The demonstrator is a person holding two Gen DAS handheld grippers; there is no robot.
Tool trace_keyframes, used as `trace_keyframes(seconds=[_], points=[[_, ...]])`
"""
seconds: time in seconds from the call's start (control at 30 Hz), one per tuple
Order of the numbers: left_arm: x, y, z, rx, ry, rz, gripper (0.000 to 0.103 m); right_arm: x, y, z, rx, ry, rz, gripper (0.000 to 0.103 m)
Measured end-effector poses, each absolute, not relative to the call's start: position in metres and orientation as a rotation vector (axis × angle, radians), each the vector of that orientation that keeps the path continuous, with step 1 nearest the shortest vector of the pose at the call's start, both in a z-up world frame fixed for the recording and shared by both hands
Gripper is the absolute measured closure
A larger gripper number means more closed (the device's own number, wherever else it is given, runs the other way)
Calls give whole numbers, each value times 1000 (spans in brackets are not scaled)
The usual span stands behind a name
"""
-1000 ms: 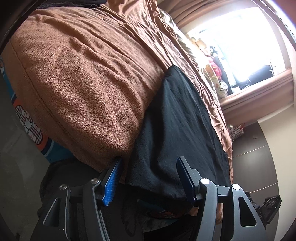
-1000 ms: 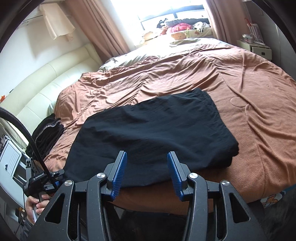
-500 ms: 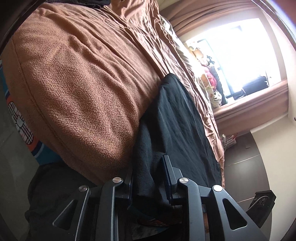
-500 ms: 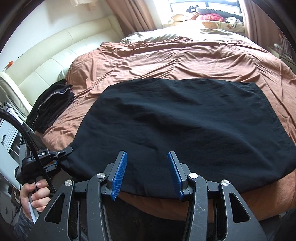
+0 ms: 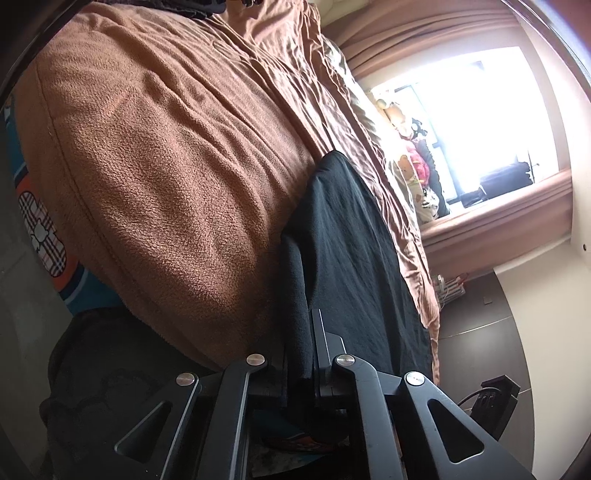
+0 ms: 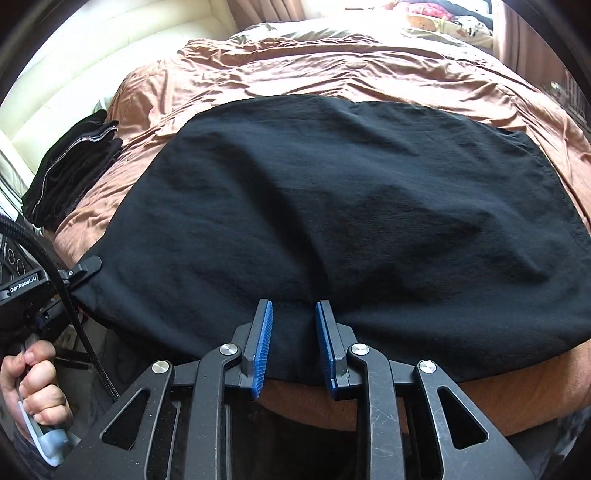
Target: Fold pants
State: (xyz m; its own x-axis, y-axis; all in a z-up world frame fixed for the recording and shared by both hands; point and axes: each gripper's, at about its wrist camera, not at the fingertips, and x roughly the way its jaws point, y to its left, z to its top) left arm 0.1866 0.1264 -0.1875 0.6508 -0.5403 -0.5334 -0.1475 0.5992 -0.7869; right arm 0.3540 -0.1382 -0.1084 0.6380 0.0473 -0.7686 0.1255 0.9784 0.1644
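Observation:
Black pants (image 6: 332, 214) lie spread flat on a brown blanket (image 6: 332, 70), reaching to the near bed edge. My left gripper (image 5: 301, 347) is shut on the pants' near left corner (image 5: 295, 295); it also shows at the left of the right wrist view (image 6: 86, 267), clamped on that corner. My right gripper (image 6: 293, 332) sits at the near hem of the pants. Its blue pads (image 6: 263, 347) stand a little apart with the black cloth between them, not pressed together.
A stack of folded dark clothes (image 6: 70, 173) lies at the bed's left side by a cream padded headboard (image 6: 74, 74). Stuffed toys (image 6: 443, 18) and a bright window (image 5: 480, 122) are at the far end. The blanket drapes over the near bed edge (image 6: 369, 402).
My left gripper closed on the pants' corner. My right gripper moved forward onto the near hem and its jaws narrowed around the cloth.

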Motion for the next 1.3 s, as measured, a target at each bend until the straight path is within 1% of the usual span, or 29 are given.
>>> trace_keyframes(seconds=[0.23, 0.33, 0.4, 1.0, 1.3], points=[[186, 123, -188, -935, 864, -227, 97, 388, -147, -101, 189, 881, -66, 81], [190, 123, -189, -943, 869, -215, 97, 404, -154, -106, 227, 909, -60, 82], [192, 124, -193, -954, 877, -207, 96, 416, -156, -106, 231, 921, -60, 84], [206, 124, -204, -1031, 891, -203, 94, 517, -187, -109, 225, 982, -96, 84], [202, 123, -205, -1050, 884, -224, 94, 549, -200, -110, 237, 984, -116, 84]])
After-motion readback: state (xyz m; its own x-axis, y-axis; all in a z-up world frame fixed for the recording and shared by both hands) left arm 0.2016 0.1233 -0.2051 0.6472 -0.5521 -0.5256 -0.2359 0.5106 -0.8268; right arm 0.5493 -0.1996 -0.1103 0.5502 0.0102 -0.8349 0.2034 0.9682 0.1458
